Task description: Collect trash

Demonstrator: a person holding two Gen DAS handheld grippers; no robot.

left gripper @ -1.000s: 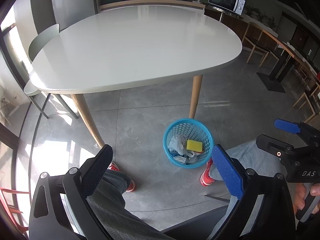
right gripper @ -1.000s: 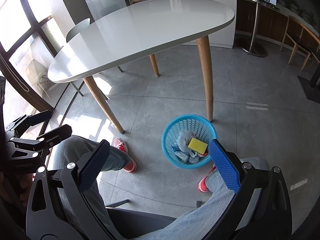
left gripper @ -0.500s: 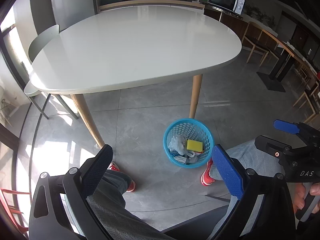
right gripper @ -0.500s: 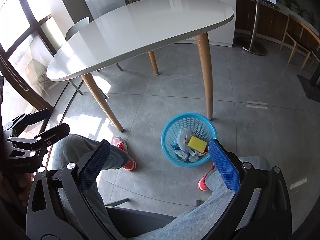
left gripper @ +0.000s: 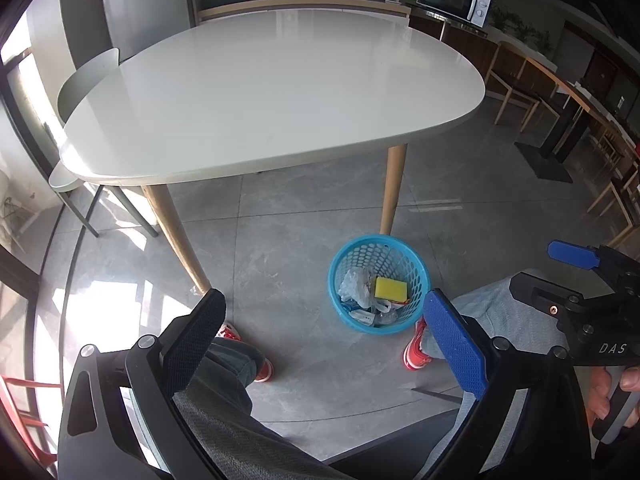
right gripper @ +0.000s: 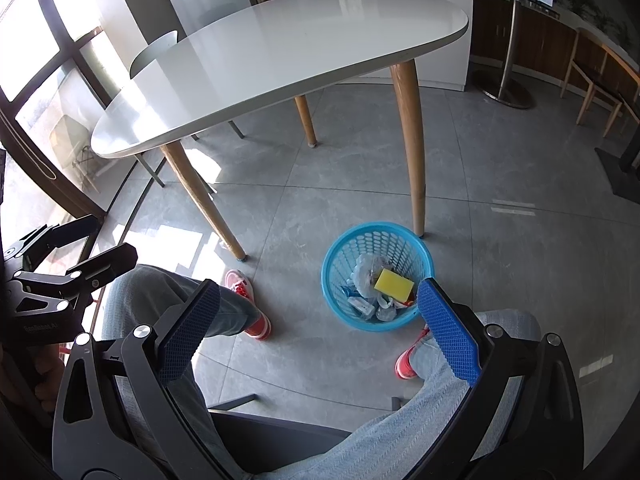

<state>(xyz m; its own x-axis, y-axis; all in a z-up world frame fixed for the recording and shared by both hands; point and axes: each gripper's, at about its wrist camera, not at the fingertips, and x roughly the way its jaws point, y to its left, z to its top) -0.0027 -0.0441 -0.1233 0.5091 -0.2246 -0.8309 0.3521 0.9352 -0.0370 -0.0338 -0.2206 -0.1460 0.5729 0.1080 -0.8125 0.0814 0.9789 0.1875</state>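
Both grippers idle over the seated person's lap: left gripper point(left gripper: 322, 328) and right gripper point(right gripper: 318, 320) each have jaws spread wide, nothing held. Blue basket point(left gripper: 416, 258) sits on the grey floor point(left gripper: 280, 248), just beside the table's point(left gripper: 260, 80) near right leg, between the red shoes. Inside it: yellow sponge point(left gripper: 391, 288) on top, crumpled clear plastic point(left gripper: 354, 282) and small wrappers.
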